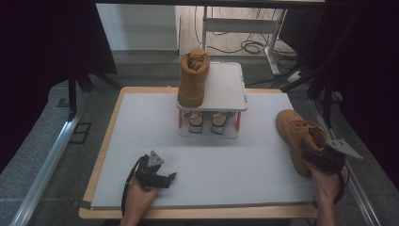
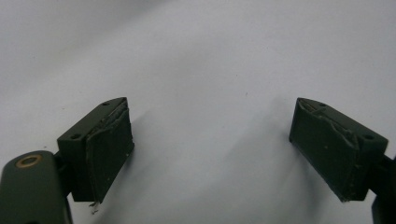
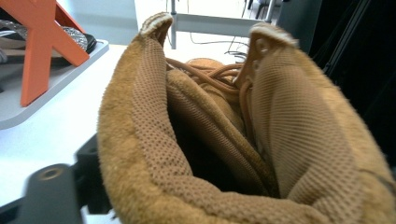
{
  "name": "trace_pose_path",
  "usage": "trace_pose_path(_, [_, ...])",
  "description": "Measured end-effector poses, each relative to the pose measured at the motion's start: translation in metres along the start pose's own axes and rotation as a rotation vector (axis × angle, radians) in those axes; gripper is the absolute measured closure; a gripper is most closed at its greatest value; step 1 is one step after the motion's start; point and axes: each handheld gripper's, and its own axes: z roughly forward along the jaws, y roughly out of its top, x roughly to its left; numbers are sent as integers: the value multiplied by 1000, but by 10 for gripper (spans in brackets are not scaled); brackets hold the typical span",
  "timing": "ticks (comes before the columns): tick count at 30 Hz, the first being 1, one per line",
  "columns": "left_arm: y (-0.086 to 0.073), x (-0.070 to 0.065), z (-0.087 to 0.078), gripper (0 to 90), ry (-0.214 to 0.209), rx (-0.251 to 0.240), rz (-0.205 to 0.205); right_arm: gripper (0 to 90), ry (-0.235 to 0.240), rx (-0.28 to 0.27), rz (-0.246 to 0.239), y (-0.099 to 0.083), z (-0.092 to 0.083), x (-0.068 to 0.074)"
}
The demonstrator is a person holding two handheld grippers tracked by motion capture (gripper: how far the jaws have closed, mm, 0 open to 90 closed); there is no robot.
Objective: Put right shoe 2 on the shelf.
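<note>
Two tan boots are showing from the high view: one boot (image 1: 297,137) is lying at the counter's (image 1: 141,122) right edge with the right tool (image 1: 316,157) reaching into its collar, the other boot (image 1: 192,77) is standing on a small two-tier rack (image 1: 226,89) with shoes (image 1: 207,120) sitting underneath. Left tool (image 1: 162,179) is resting down front. Left gripper view is showing its jaws wide apart over bare white surface. Right gripper view is staring straight into the boot's mesh-lined opening, laces (image 3: 210,74) inside; can't tell if it's clamping yet. No readable writing.
</note>
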Motion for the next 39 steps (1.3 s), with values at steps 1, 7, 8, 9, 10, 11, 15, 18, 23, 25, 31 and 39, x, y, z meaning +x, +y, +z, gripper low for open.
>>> trace_pose_path(1, [0, 0, 0, 131, -1, -2, -2, 206, 3, 2, -2, 0, 0, 0])
trace_pose_path(7, [0, 0, 0, 131, -1, -1, -1, 316, 49, 20, 8, 2, -2, -4])
trace_pose_path(8, [0, 0, 0, 131, 0, 0, 0, 335, 51, 20, 3, 2, -2, -4])
trace_pose_path(9, [0, 0, 0, 131, 0, -1, -1, 351, 53, 23, 2, 2, -3, -4])
trace_pose_path(10, [0, 0, 0, 131, -1, -1, -1, 374, 56, 25, 4, 2, -3, -3])
trace_pose_path(11, [0, 0, 0, 131, -1, -1, -1, 400, 60, 26, 3, 2, -3, -3])
trace_pose_path(15, [0, 0, 0, 131, -1, 0, 0, 474, 69, 26, -1, 2, -4, -4])
trace_pose_path(18, [0, 0, 0, 131, 0, 0, 0, 489, 71, 26, 15, 2, -4, -4])
trace_pose_path(23, [0, 0, 0, 130, 0, 0, -1, 513, 57, 25, 13, 5, -4, -1])
trace_pose_path(25, [0, 0, 0, 131, 0, 0, -1, 520, 50, 19, 3, 6, -4, 1])
trace_pose_path(31, [0, 0, 0, 131, 0, 0, 0, 530, 74, 4, 32, 12, -11, -1])
trace_pose_path(39, [0, 0, 0, 131, 0, 0, 0, 541, 84, -27, 31, 22, -19, 6])
